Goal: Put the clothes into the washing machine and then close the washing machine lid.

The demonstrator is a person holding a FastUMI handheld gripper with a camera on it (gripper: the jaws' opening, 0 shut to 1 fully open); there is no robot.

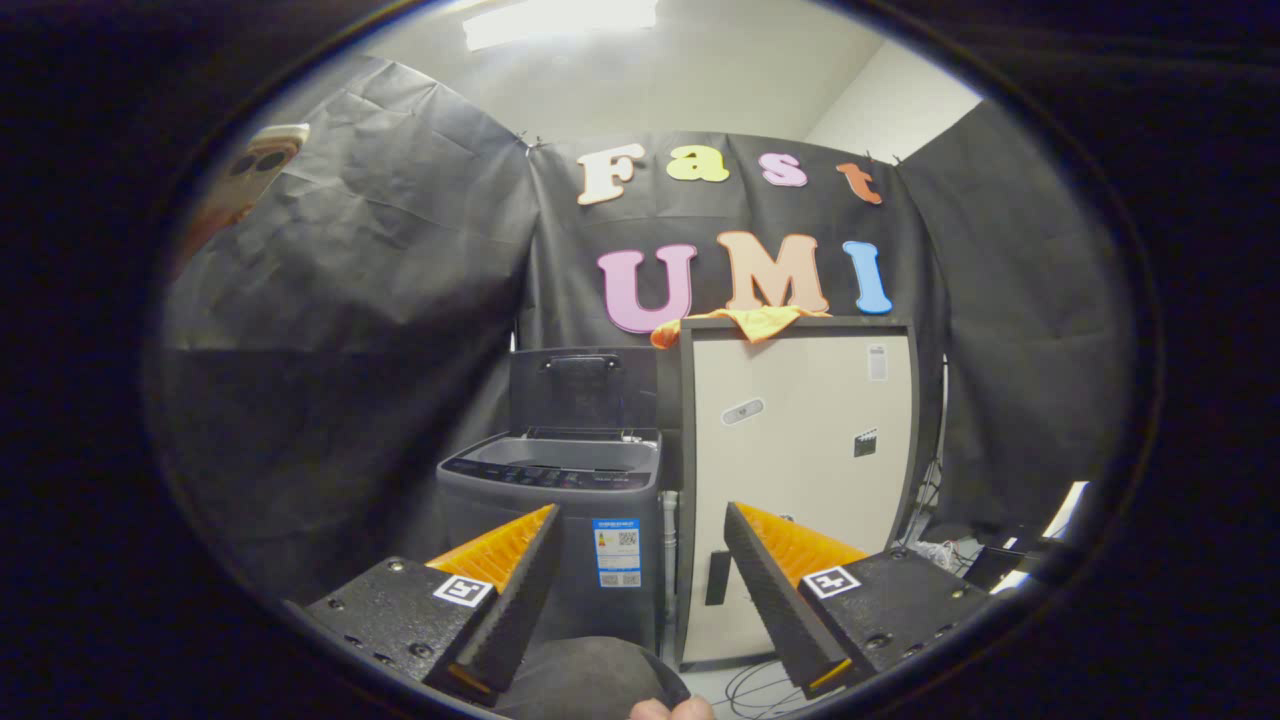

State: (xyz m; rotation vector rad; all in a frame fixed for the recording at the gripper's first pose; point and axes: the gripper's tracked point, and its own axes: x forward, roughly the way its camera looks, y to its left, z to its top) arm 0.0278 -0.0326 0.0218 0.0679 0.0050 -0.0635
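A grey top-loading washing machine [560, 500] stands ahead of my fingers, slightly left of the gap between them. Its lid [583, 388] is raised upright against the booth wall, so the tub opening shows. An orange piece of clothing [745, 322] lies crumpled on top of the tall cream fridge [800, 450] that stands right beside the machine. My gripper [640, 520] is open, well short of both, with nothing between its orange and black fingers [510, 560].
A white drain pipe [668, 560] runs down between washer and fridge. Cables [760, 685] lie on the floor at the fridge's foot. More cables and dark gear [960, 555] sit right of the fridge. A fingertip [670, 709] and a dark rounded shape show just under my fingers.
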